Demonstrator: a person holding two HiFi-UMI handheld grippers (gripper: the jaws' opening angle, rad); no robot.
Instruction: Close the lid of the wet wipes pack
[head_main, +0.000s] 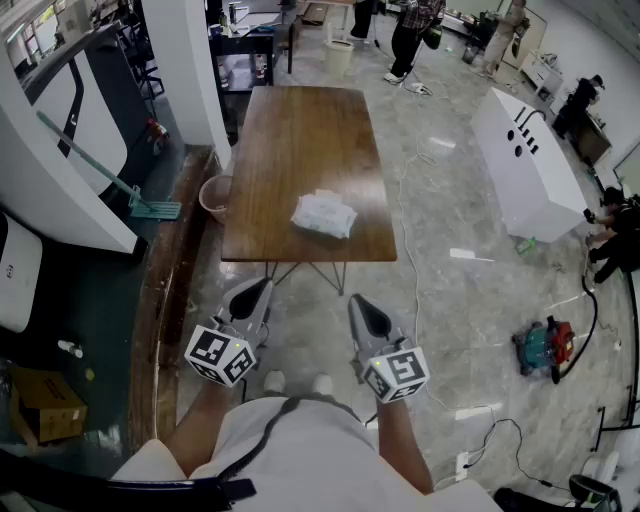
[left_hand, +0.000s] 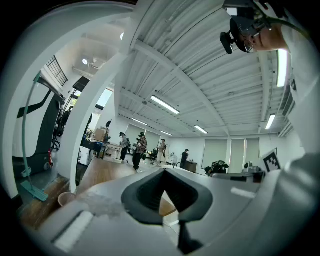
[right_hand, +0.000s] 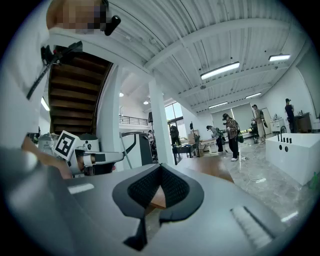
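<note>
White shirt (head_main: 290, 450), marble floor (head_main: 440, 310), wooden table (head_main: 300, 140), wipes pack (head_main: 323, 214)

**Inspector:** Floor and furniture?

**Assistant:** Grey polished stone floor (head_main: 450, 290), with cables (head_main: 410, 250) trailing across it. One long wooden table (head_main: 300, 140) on thin metal legs, a pink bucket (head_main: 214, 196) by its left edge. White cabinet (head_main: 530, 170) well to the right.

**Inspector:** Structure and lighting?

**Assistant:** White pillar (head_main: 185, 70). Ribbed white ceiling (left_hand: 200, 65), strip lights (left_hand: 164, 104) lit. Underside of a wooden staircase (right_hand: 75, 85).
</note>
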